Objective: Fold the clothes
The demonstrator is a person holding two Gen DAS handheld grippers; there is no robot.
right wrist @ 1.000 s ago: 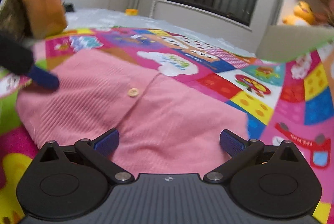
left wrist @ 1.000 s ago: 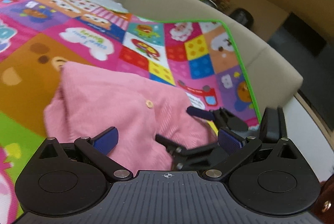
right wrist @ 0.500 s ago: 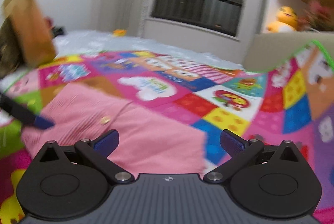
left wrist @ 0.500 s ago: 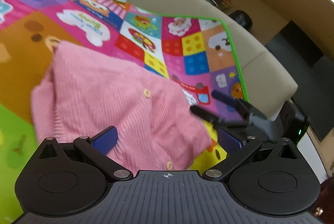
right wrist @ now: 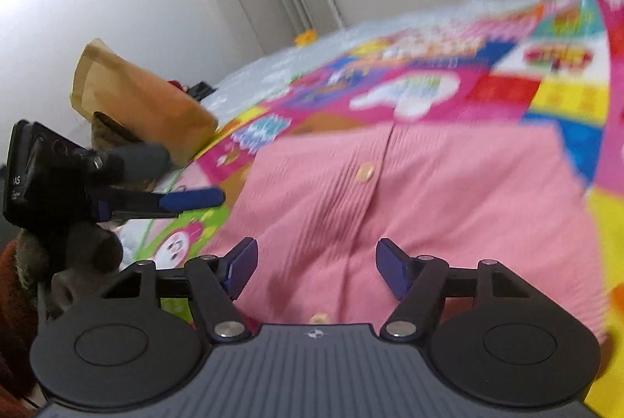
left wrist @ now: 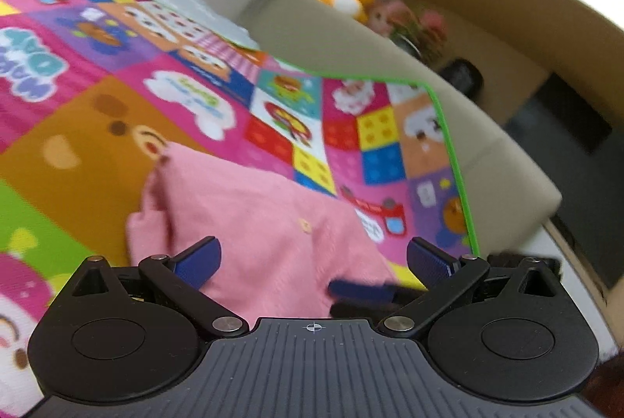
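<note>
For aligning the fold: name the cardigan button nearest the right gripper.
The lower button, at the base of the right gripper; the other button sits farther up the pink cardigan.

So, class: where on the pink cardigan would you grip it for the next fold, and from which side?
Grip the cardigan at its near hem, approaching low from the near edge. It lies flat on the mat, and that edge sits right before the right gripper.
</note>
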